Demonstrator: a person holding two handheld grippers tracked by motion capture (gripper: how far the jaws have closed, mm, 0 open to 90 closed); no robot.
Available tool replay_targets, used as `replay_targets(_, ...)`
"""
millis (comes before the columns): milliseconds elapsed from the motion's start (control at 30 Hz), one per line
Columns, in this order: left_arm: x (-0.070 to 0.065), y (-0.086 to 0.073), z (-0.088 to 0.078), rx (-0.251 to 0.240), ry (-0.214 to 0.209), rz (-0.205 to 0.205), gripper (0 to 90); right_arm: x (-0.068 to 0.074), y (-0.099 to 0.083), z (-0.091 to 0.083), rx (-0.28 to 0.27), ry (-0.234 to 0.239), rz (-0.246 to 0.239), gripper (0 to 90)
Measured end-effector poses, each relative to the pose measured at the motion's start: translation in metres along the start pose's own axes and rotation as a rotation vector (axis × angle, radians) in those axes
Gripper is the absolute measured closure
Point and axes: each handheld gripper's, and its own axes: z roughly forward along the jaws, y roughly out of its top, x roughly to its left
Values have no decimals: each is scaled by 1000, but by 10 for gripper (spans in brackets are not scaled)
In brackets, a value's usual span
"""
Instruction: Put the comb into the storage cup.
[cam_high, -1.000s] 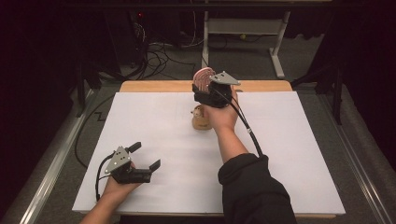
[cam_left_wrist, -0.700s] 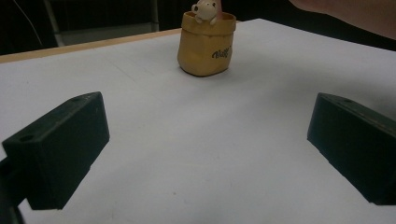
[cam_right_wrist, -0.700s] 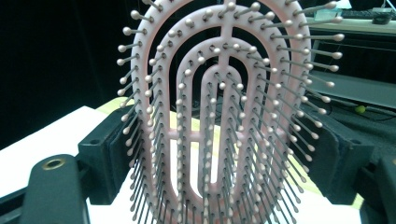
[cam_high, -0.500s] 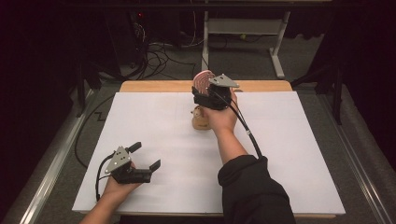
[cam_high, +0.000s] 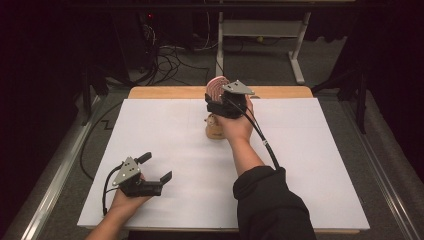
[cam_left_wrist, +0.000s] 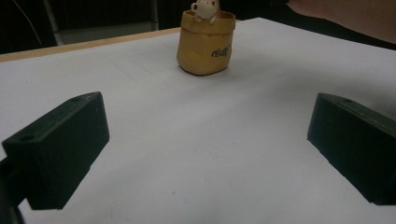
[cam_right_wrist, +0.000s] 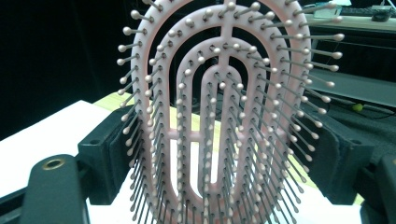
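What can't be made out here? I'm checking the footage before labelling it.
- Hairbrush handle: right gripper view, cut off by the bottom edge.
- Yellow holder: high view, mostly hidden by the right hand.
- Holder's printed word: left gripper view, too small and blurred.

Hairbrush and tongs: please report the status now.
Right tongs shut on pink hairbrush, held up above yellow holder. Left tongs open, empty, low over white sheet. Nothing in the way.

A pink vented plastic hairbrush (cam_right_wrist: 219, 116) with grey, pale-tipped bristles is seen above a mustard-yellow ceramic pot (cam_left_wrist: 206, 43), dark-lettered and topped by a cream figurine (cam_left_wrist: 204, 9).
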Motion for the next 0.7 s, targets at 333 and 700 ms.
replay_targets(333,-1,0,1,0,-2,-4,0,3,-2,5,-15,-10,-7,200)
replay_targets(700,0,0,0,-1,-2,-1,0,2,-2,11,-12,-9,2,200)
